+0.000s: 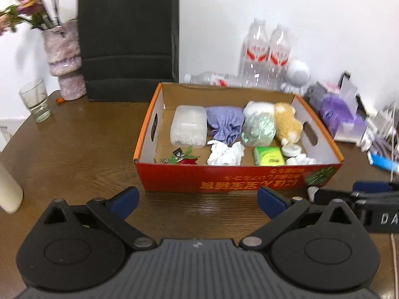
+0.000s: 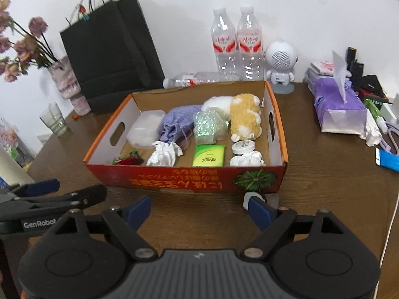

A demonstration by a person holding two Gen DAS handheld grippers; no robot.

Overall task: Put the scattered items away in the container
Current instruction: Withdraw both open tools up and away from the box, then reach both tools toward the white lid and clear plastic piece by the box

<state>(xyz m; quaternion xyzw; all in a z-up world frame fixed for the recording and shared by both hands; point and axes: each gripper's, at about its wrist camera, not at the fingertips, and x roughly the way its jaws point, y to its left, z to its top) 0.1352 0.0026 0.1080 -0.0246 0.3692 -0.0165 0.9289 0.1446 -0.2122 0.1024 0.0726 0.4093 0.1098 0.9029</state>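
Behind the box's (image 2: 184, 179) near wall, a half-hidden red rose (image 2: 128, 160).

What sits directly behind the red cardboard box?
Behind the red box a water bottle lies on its side, with two upright bottles further back. The box's back wall hides its lower edge.

Bare brown table (image 1: 82, 149) is lying open at the left and lower middle of both frames, giving free passage up to the red box (image 2: 184, 179). A black bag (image 2: 109, 57), vase (image 2: 69, 87), glass (image 1: 36, 99) and bottles (image 2: 237, 42) are crowding the upper edge. A tissue pack (image 2: 336, 109) and clutter are blocking the right side.
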